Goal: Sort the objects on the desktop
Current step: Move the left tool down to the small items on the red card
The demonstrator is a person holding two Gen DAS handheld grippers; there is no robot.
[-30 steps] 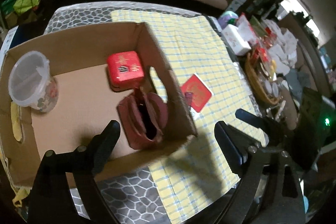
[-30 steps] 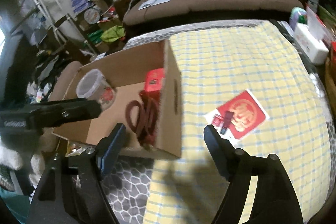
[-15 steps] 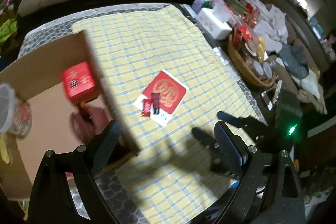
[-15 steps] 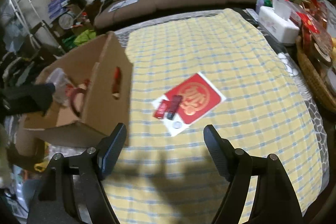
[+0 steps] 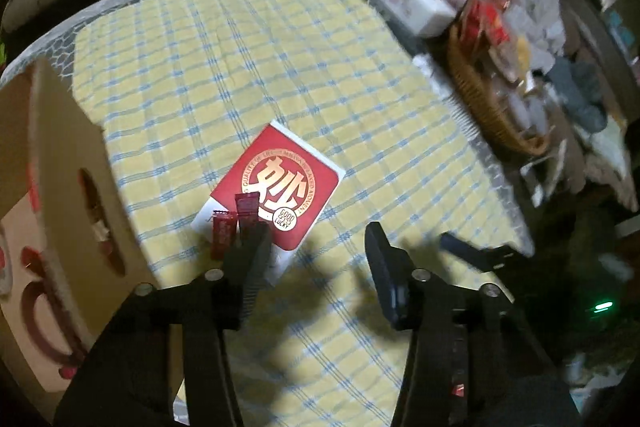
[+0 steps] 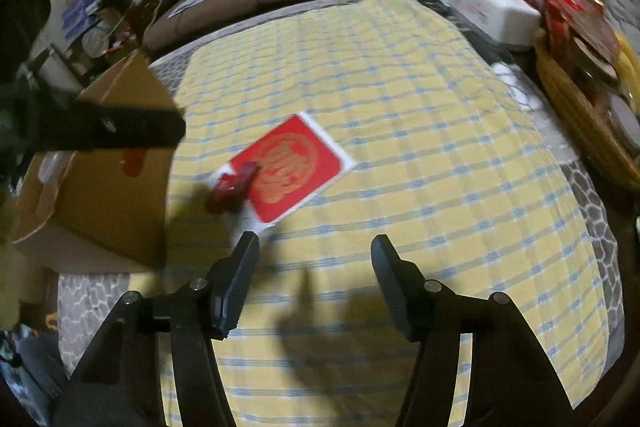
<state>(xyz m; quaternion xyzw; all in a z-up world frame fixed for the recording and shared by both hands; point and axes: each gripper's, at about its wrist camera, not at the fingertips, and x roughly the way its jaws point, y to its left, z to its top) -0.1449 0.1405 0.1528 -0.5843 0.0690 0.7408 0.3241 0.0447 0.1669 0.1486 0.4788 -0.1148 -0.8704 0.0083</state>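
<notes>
- Left wrist view: the left gripper [image 5: 316, 247] hangs low over the yellow checked cloth [image 5: 304, 39] on the bench, jaws apart and empty — nothing between them.
- Just ahead of it lies the red card [image 5: 280, 183] with its gold emblem, about mid-bench, and two small red sachets [image 5: 234, 223] rest on the card's near-left corner, one overlapping its white border.
- The left fingertip [image 5: 256, 247] sits right over the near end of those sachets; I cannot tell whether it touches them.
- The cardboard box [image 5: 80, 195] stands at the bench's left edge, beside the card, red things showing through its handle slot.
- Right wrist view: the right gripper [image 6: 314, 247] is also spread wide and carrying nothing, poised just short of the card's near corner.
- My read — this is the reach for the next pick, sachets or card, with the box as the likely destination.
- The next move calls for lowering and centring the jaws on one thin, flat item without dragging the card along.
- Hard to make out: the sachets are badly blurred in the right view, the box's contents are mostly cut off, and the clutter along the right edge is smeared.
</notes>
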